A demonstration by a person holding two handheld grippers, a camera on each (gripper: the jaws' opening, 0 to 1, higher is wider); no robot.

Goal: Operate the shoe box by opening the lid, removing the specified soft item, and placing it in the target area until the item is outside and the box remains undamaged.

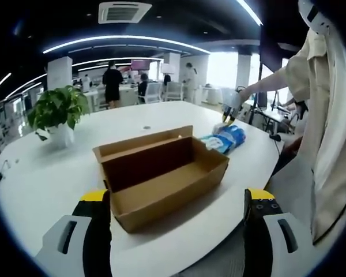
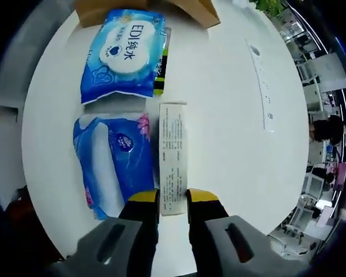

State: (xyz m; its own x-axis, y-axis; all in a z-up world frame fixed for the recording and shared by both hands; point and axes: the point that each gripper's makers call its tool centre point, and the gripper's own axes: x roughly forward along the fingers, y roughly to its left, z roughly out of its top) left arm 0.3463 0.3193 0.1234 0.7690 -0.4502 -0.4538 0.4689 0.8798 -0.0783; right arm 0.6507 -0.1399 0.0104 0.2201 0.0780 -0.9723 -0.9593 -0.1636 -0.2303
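The white box [image 2: 173, 158] is clamped by the right tool [image 2: 173, 199], so it could be crushed if squeezed harder; the left tool [image 1: 179, 199] is held open.

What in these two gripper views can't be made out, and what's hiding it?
- Left gripper view: the near inside wall of the open shoe box is hidden by its own front side.
- Left gripper view: the blue packs are partly hidden behind the box.
- Right gripper view: the white pack's small print is too small to read; the right gripper covers its near end, so a grip is unclear.
- Right gripper view: the box is cut off by the top edge.
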